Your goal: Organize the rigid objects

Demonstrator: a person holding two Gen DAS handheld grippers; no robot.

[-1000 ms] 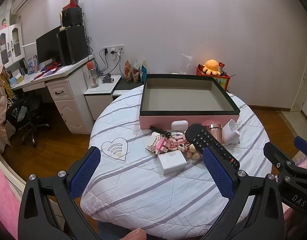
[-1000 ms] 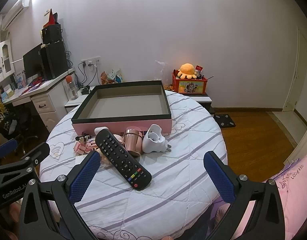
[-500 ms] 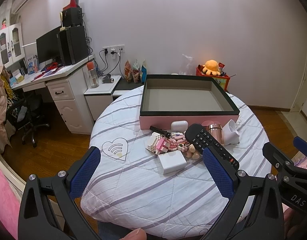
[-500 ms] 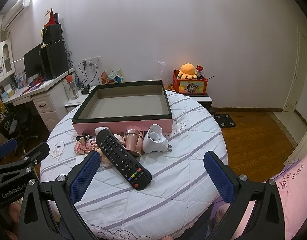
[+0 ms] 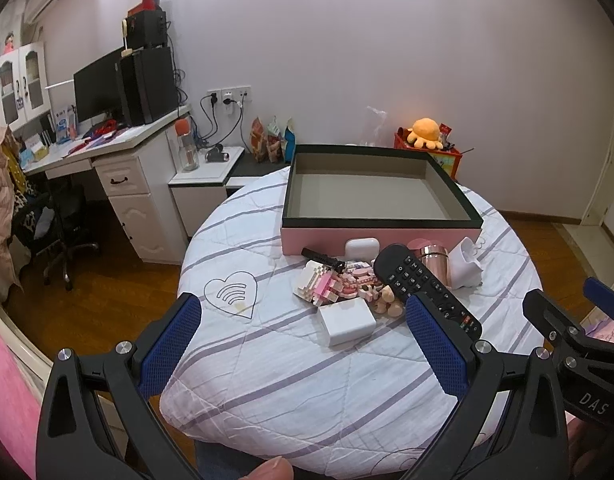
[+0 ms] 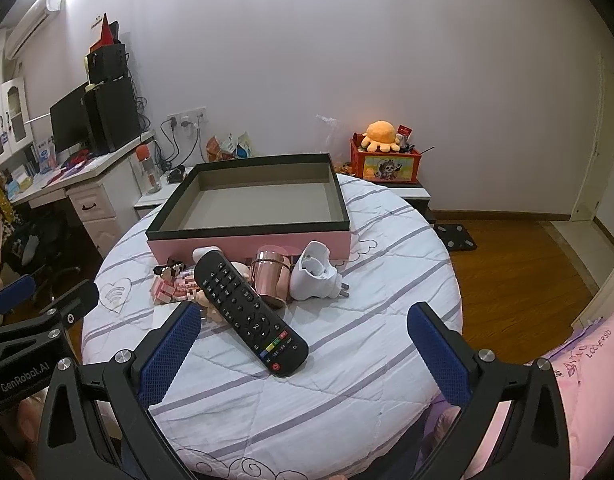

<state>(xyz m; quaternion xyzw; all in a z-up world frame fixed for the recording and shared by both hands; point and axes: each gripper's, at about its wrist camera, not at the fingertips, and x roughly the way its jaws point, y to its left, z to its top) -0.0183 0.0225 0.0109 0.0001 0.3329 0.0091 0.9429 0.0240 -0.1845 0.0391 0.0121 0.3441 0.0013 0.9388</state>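
Note:
An empty pink box with a dark rim (image 5: 381, 233) (image 6: 247, 242) stands at the back of the round table. In front of it lies a pile: a black remote (image 5: 425, 288) (image 6: 249, 312), a rose-gold cup (image 6: 269, 276), a white plug adapter (image 6: 315, 272), a white earbud case (image 5: 362, 246), a pink and white brick model (image 5: 327, 284) and a white block (image 5: 346, 322). My left gripper (image 5: 303, 344) is open and empty, near the table's front edge. My right gripper (image 6: 305, 350) is open and empty, just short of the remote.
The table wears a white striped quilted cloth (image 5: 267, 360). A desk with a monitor (image 5: 103, 96) and drawers stands at the left. A red toy box with an orange plush (image 6: 383, 156) is behind the table. Wooden floor lies at the right.
Both grippers have drifted very slightly; the objects on the table have not moved.

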